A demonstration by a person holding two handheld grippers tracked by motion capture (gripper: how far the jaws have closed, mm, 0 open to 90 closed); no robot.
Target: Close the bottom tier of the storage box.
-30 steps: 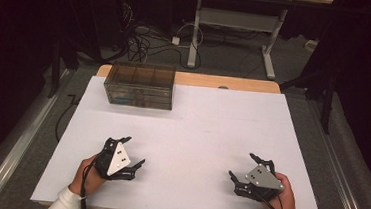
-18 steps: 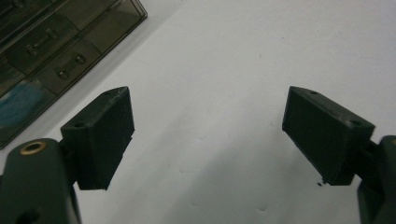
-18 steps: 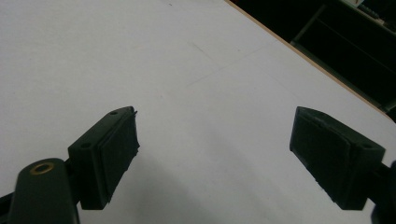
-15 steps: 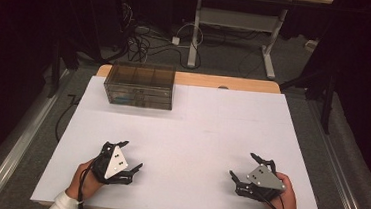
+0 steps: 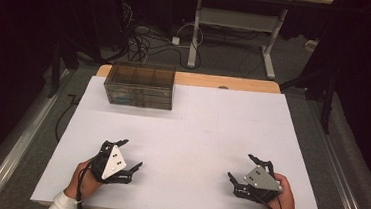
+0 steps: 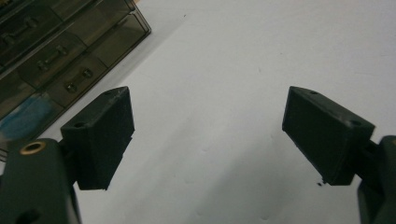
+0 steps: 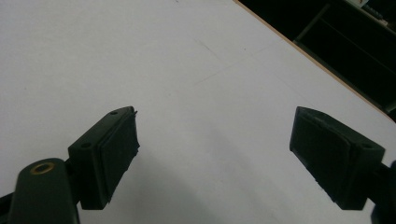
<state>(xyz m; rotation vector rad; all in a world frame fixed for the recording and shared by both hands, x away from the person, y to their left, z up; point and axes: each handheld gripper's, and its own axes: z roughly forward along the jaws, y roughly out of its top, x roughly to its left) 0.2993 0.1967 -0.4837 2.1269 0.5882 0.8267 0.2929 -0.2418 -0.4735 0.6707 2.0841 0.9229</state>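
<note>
The left hand-held gripper [image 5: 128,156] rests low over the near left part of the bench [image 5: 201,131], held by the person's left hand [image 5: 83,180]. Its jaws stand wide apart with nothing between them — in the left gripper view only the bare white surface lies in the gap. The right hand-held gripper [image 5: 242,170] sits over the near right part of the bench in the person's right hand [image 5: 282,198], and its jaws are spread just as wide, again holding nothing and closing on nothing. Whether either one actually touches the white top cannot be told from these views.

The nearest thing to them is a small drawer box [image 5: 140,85] of smoky clear plastic, standing at the far left of the white surface, close to the strip of wood at the bench's far edge. In the left gripper view it shows at the upper left, beyond the left jaw, with its small drawers and their knobs facing the camera, and something blue [image 6: 29,117] shows through one of the lower drawers.

The box lies well apart from both — ahead of the left hand-held gripper, and farther off, across the bench to the left, from the right one. Open white surface lies between them.
</note>
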